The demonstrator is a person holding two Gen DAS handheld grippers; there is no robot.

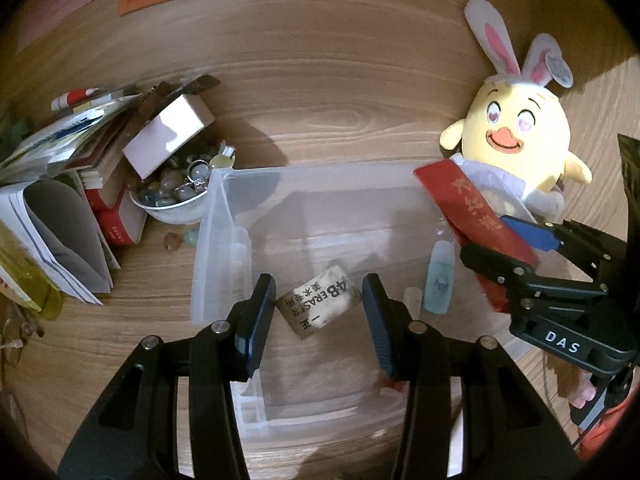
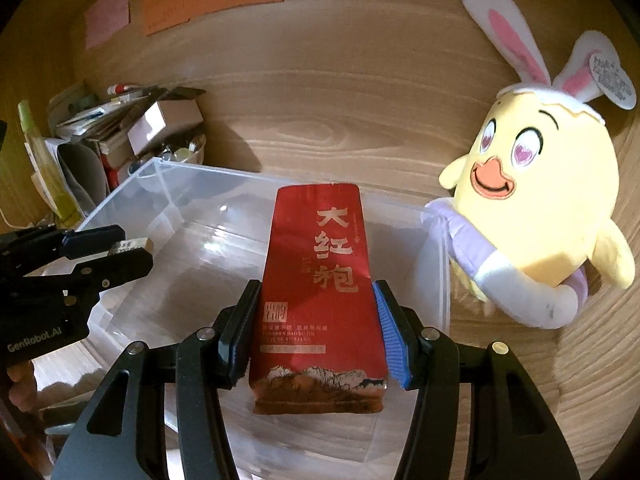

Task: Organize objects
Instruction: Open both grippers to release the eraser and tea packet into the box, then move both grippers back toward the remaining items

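Over the clear bin [image 2: 168, 184], the left gripper [image 1: 318, 312] pinches an eraser [image 1: 318, 306] while the right gripper [image 2: 316, 328] clamps a red tea packet [image 2: 320, 292], which may snag the far-right rim beside the plush chick [image 2: 536, 216].

"4B ERASER" on eraser [image 1: 319, 306]; "大红袍" on packet [image 2: 320, 296]

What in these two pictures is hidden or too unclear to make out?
- Small print low on the red packet, right wrist view: too fine to read.
- Writing on the orange note on the wall, both views: too small.
- Stack of books and papers, left wrist view: titles blurred, cut by the edge.
- Whether the left claw touches the eraser: unclear; the pads seem slightly apart from it.
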